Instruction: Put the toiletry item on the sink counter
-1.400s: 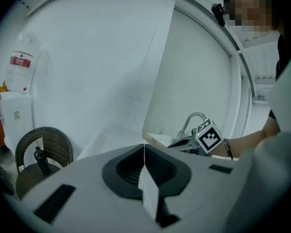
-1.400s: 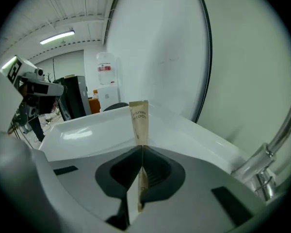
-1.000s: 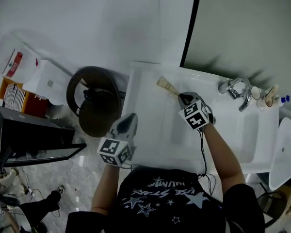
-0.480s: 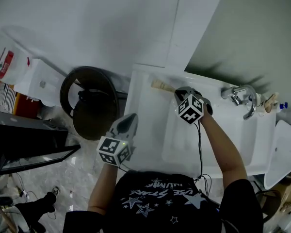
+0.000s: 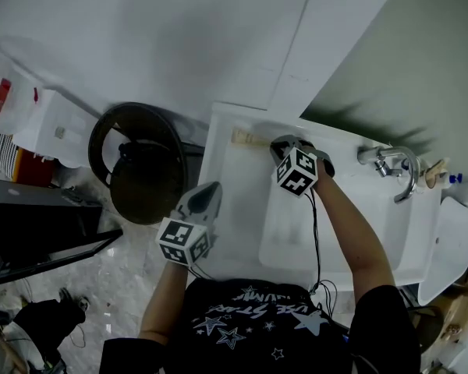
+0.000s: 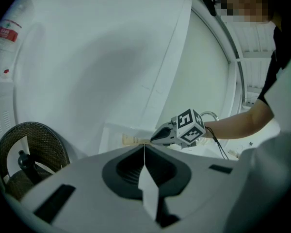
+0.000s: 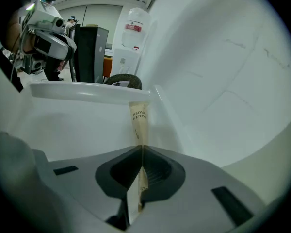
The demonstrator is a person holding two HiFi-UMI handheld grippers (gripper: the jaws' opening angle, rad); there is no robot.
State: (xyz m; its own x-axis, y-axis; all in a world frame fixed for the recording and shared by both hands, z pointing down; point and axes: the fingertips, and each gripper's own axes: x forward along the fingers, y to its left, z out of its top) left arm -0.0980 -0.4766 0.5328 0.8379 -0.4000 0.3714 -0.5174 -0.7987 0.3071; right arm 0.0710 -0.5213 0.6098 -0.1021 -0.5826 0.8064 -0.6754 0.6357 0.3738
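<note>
Occupying the middle of the head view: a white bench [image 5: 232, 209] with a sunken basin [image 5: 296, 232] and a chrome tap [image 5: 394, 166] at its right rear.

Surroundings: pale wall [image 5: 179, 37] behind. Grey marbled floor [image 5: 101, 279] to the left. Dark round woven bin [image 5: 136, 162] just beside the bench's left end. Water dispenser [image 7: 131, 38] further off, beyond the bin.

Right gripper [image 5: 275, 144]: reaches from the person's outstretched forearm toward the back left corner of the bench and points steeply down, with its marker cube on top. Fingers [image 7: 150, 166] are pressed together on the near end of the toothbrush packet [image 7: 138, 120].

Left gripper [image 5: 210, 187]: hangs over the bench's front left edge, well apart from the right one, and is tilted slightly down. Its fingers [image 6: 131, 166] are closed against each other with nothing between them.

Toothbrush packet [image 5: 246, 138]:
- Form: slim, flat and tan, with "TOOTH BRUSH" printed in dark letters near its far end.
- Position: sticks out from the right gripper toward the bench's left rim, over the back left corner and close to the wall.
- Contact: whether its free end touches the bench surface cannot be told.
- In the left gripper view: a pale strip [image 6: 131, 140] just ahead of the right gripper [image 6: 155, 139].
</note>
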